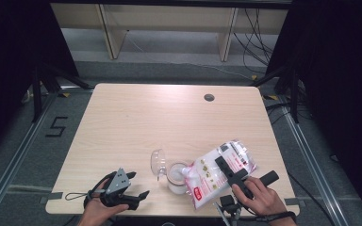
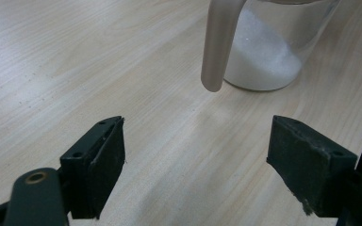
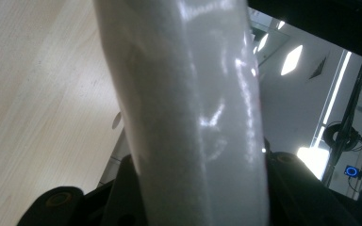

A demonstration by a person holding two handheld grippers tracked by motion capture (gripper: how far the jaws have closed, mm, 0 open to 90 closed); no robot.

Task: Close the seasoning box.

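Observation:
A clear plastic bag of white powder [image 1: 219, 170] with red print is held tilted, its lower corner over the mouth of a glass jar [image 1: 176, 178]. My right gripper [image 1: 227, 168] is shut on the bag's middle. In the right gripper view the bag [image 3: 188, 108] stands between the black jaws of my right gripper [image 3: 198, 188]. The jar holds white powder, and its hinged clear lid [image 1: 158, 162] hangs open to the left. My left gripper [image 1: 139, 184] rests open on the table, left of the jar. From the left gripper [image 2: 195, 155], the jar [image 2: 273, 52] stands ahead, apart from the jaws.
The light wooden table [image 1: 136, 117] has a round cable hole [image 1: 209, 97] near its far edge. Beyond it stand a shelf frame and loose cables on the floor. A "5" mark [image 1: 56, 126] lies on the floor at the left.

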